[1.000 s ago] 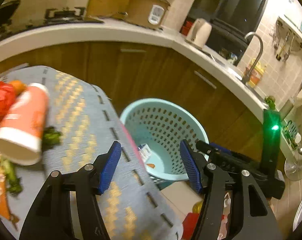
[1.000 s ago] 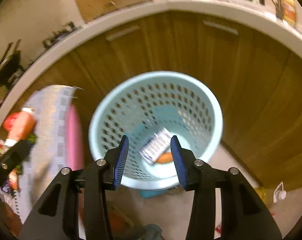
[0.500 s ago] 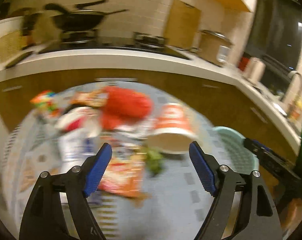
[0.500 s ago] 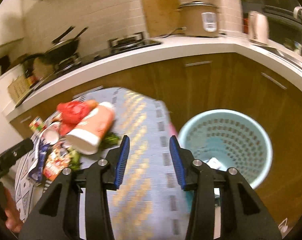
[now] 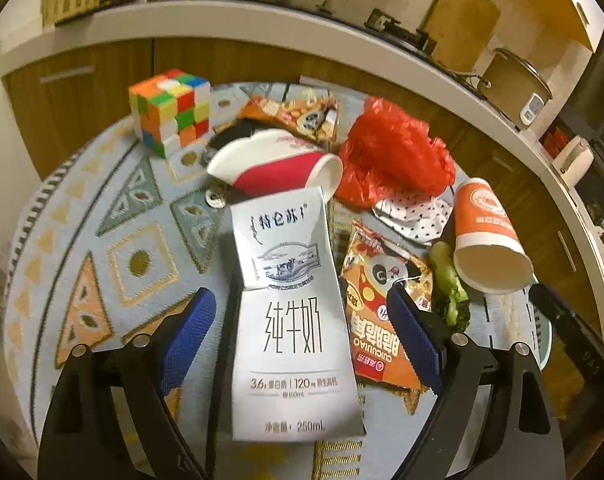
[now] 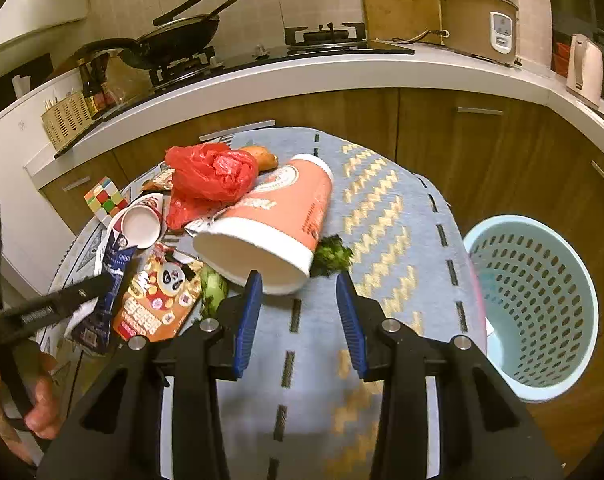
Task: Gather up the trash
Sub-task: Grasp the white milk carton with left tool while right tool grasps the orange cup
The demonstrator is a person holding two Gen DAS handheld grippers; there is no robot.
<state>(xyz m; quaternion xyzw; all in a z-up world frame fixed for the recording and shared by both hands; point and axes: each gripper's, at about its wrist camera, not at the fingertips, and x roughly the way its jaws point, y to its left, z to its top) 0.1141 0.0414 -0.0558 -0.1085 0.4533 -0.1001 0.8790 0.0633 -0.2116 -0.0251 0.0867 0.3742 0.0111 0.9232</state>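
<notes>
On the patterned cloth that covers the surface (image 5: 142, 264), a heap of trash lies spread out. Between the pads of the left gripper (image 5: 302, 336) lies a white milk carton (image 5: 290, 320), flat on the cloth; the jaws are opening and stand wide, neither pad touching the carton. Just beside it to the right is an orange snack packet (image 5: 377, 312) with a panda on it, then a scrap of green vegetable (image 5: 449, 288) and an orange paper cup (image 5: 485, 236) on its side. Behind the carton lie a red-and-white paper cup (image 5: 278, 160), a crumpled red plastic bag (image 5: 393, 156) and a colour puzzle cube (image 5: 170, 110).

The right gripper (image 6: 300, 316) points at the open mouth of the orange paper cup; its jaws stand partly apart with nothing between them, and the cup rim is just beyond the left pad. A pale blue perforated basket (image 6: 541, 304) stands on the floor to the right of the surface. At lower left, a hand (image 6: 18, 396) grips the left gripper's black handle.
</notes>
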